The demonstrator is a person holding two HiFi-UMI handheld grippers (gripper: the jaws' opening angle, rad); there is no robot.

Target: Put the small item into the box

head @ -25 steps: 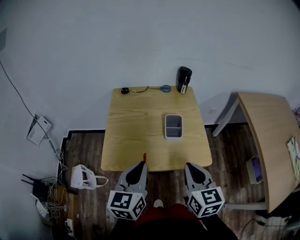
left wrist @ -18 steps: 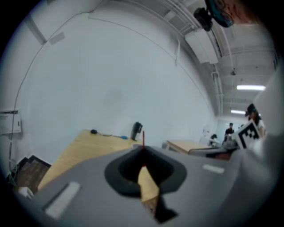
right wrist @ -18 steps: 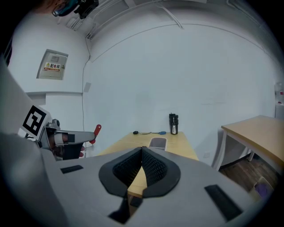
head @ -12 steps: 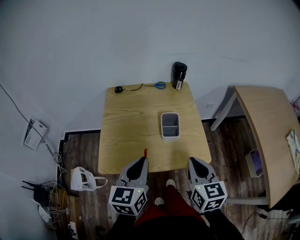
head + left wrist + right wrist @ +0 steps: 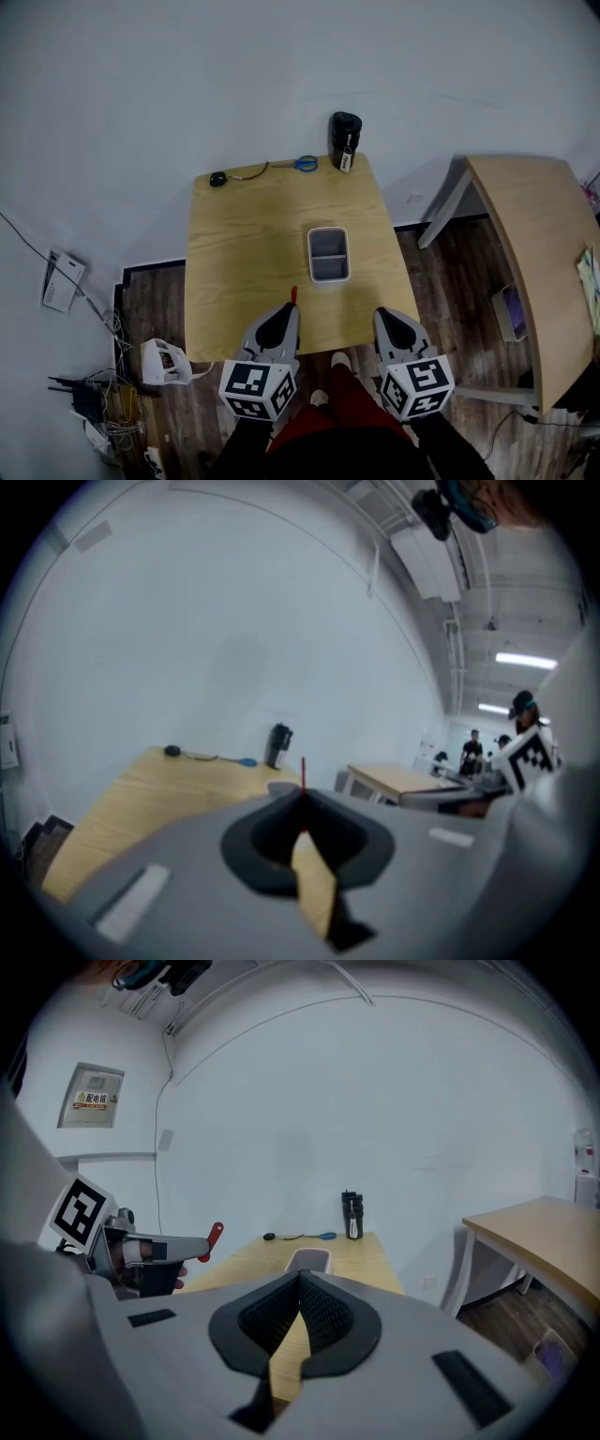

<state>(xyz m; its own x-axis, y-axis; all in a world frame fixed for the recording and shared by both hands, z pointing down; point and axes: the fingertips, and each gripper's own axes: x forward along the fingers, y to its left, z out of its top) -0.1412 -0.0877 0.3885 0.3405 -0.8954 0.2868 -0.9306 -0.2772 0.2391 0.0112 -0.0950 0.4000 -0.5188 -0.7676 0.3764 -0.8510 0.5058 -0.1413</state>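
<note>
A grey box [image 5: 328, 254] with two compartments sits on the wooden table [image 5: 244, 253], right of its middle. My left gripper [image 5: 290, 317] hovers over the table's near edge, shut on a small red item [image 5: 293, 295] that sticks out past the fingertips toward the box. In the left gripper view the red item [image 5: 302, 769] shows as a thin sliver above the shut left gripper [image 5: 302, 797]. From the right gripper view the red item [image 5: 216, 1234] is seen left of the box [image 5: 307, 1260]. My right gripper [image 5: 383, 319] is shut and holds nothing, level with the left one.
At the table's far edge stand a black bottle [image 5: 344, 141], a blue-handled tool [image 5: 305, 163] and a small black thing [image 5: 217, 178] on a cable. A second wooden table [image 5: 525, 253] is at the right. A white bag [image 5: 164, 361] and cables lie on the floor, left.
The view has moved closer to the table. Both grippers now reach over its near edge. The left one still holds the red item.
</note>
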